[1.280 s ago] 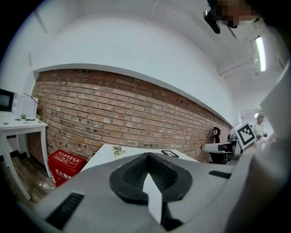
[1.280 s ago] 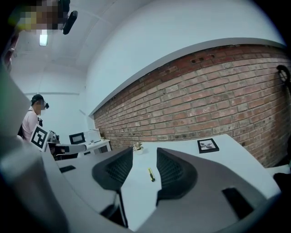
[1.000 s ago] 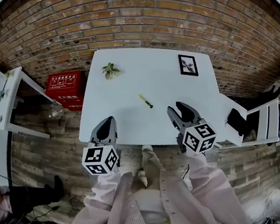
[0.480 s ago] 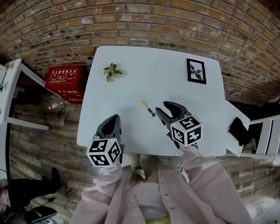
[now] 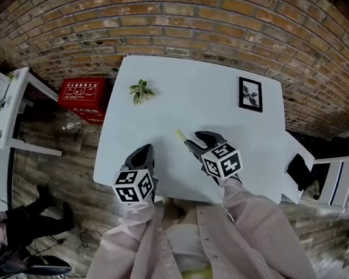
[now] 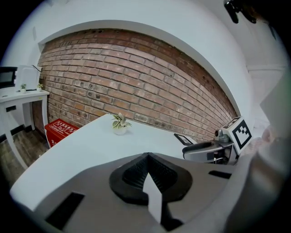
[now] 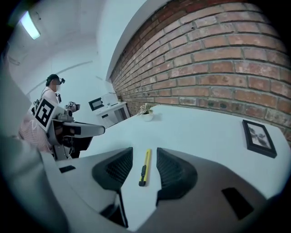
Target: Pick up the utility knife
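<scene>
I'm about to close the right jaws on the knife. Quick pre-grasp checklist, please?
1. Right gripper jaws apart: ok.
2. Utility knife lying lengthwise in the gap between them: ok.
3. Jaws low enough to catch it off the table: cannot tell.
4. Left gripper shut, empty, off to the side: ok.
5. Plant and picture frame well away from the knife: ok.

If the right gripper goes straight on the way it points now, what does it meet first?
Probably the utility knife: it lies on the white table, in line with the right gripper's open jaws.
</scene>
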`<state>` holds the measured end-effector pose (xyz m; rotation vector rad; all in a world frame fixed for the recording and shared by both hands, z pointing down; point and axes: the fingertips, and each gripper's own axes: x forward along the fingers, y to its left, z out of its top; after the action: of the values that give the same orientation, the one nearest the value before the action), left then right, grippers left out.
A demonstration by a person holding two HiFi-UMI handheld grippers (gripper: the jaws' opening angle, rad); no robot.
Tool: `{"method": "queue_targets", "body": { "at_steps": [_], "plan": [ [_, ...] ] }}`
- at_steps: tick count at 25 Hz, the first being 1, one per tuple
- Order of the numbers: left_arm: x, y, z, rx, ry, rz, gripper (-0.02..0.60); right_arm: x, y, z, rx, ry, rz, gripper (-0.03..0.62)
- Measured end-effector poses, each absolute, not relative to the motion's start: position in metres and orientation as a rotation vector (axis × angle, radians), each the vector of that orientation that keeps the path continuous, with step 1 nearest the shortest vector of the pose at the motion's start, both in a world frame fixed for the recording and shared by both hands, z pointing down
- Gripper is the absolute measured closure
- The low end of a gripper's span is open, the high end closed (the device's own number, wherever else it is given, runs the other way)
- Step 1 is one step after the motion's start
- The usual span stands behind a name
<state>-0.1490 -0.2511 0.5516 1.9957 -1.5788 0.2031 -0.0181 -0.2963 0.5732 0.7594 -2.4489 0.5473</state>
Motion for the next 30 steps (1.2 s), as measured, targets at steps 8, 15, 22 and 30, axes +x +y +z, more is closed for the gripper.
{"method": "queue_targets", "body": {
  "at_steps": [8,15,22,30],
  "plan": [
    [-0.146,-0.253,0.571,1.943,-1.59,0.243,0.589,-0.029,-0.294,0.601,0.662,-2.371,0.536,0.427],
    [-0.139,-0.255,0.588,1.915,-1.558,0.265,0.589,-0.038,-0.294,0.621,0.604,-2.302,0.488,0.428],
    [-0.138,-0.257,0.598,1.907,-1.535,0.283,0.589,-0.046,-0.295,0.634,0.567,-2.23,0.424,0.43],
    [-0.139,-0.261,0.598,1.92,-1.528,0.293,0.589,-0.046,-0.292,0.635,0.557,-2.179,0.345,0.499]
  ]
}}
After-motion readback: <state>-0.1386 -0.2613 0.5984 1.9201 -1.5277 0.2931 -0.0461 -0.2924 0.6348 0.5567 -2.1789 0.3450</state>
